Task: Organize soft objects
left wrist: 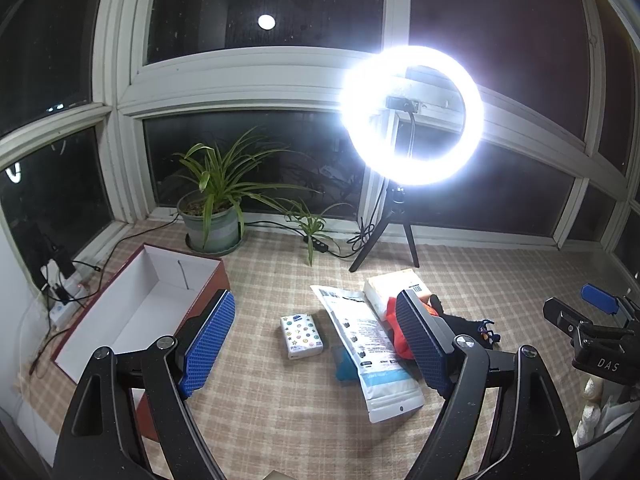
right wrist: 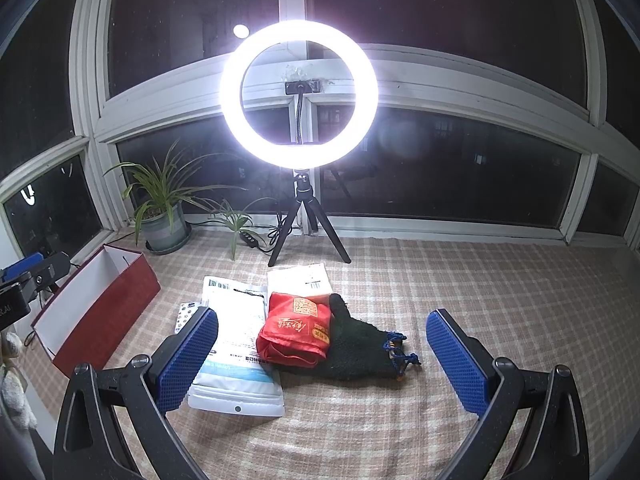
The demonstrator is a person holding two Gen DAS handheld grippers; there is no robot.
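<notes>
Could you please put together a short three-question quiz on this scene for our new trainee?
1. True or false: the red box already holds the soft items.
2. Which item lies on the dark knitted glove? A) the small tissue pack B) the red bag C) the potted plant
3. Are the left gripper and the right gripper open or shut?

Key:
1. False; only its white inside shows.
2. B; the red bag rests on the glove's left part.
3. Both are open, and neither holds anything.
</notes>
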